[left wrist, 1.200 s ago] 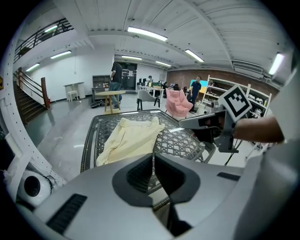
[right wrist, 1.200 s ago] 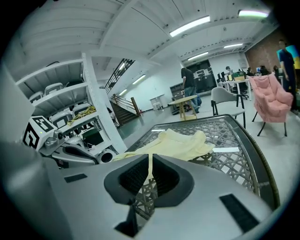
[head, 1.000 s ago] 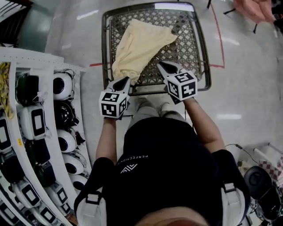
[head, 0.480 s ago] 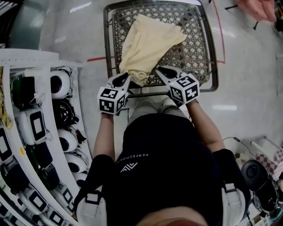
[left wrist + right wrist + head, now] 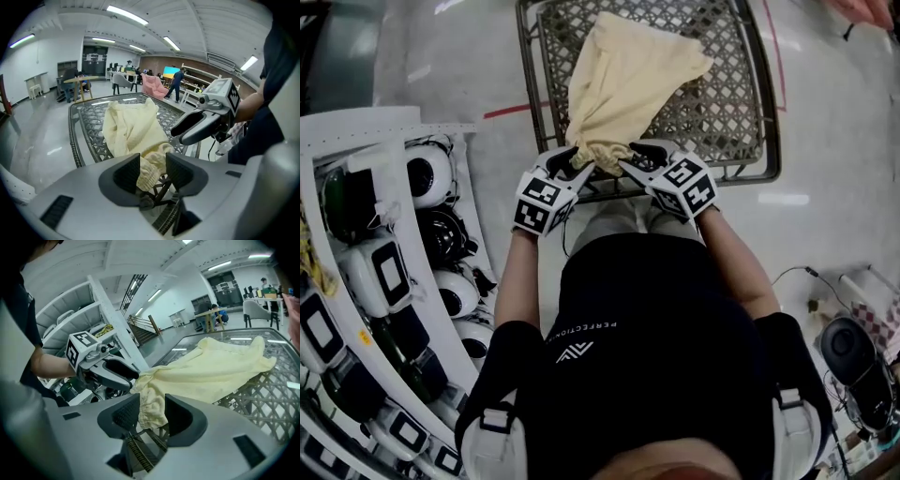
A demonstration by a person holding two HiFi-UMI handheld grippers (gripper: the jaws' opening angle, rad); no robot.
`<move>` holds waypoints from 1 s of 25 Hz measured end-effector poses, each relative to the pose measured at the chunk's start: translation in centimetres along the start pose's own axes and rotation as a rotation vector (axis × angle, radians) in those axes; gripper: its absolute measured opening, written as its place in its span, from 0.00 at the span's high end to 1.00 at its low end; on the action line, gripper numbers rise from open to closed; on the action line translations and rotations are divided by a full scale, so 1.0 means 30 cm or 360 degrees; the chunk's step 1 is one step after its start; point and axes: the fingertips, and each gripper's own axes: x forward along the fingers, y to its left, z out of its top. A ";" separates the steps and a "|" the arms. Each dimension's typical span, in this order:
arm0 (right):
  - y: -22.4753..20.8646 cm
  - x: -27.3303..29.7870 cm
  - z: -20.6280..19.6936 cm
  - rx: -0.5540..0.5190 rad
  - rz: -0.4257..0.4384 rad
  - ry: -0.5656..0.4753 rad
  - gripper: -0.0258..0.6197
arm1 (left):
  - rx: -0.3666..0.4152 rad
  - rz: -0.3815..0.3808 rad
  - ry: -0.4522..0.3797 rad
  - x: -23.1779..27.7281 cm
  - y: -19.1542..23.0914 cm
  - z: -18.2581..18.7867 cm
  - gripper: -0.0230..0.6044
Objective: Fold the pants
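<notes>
Head view — pants (image 5: 628,84) within just-opened hand-held grippers (image 5: 572,161) (image 5: 636,159)

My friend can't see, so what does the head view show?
Seen from above, a person holds a left tool and a right tool at the gathered end of pale yellow pants lying on a metal mesh table. Both tools' jaws have just been opening, with that end between them.

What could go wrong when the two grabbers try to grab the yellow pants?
1. The left gripper and right gripper have just been opening their jaws, with the bunched waistband between them, not yet pinched; closing might catch only a thin fold that slips out.
2. The table is open lattice, so a jaw tip or the pants might snag.
3. The grippers sit close together and could bump.
</notes>
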 end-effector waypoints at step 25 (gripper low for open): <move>0.027 0.196 -0.143 -0.0282 -0.0084 0.0376 0.59 | 0.0352 -0.0475 0.0302 0.127 0.053 -0.155 0.51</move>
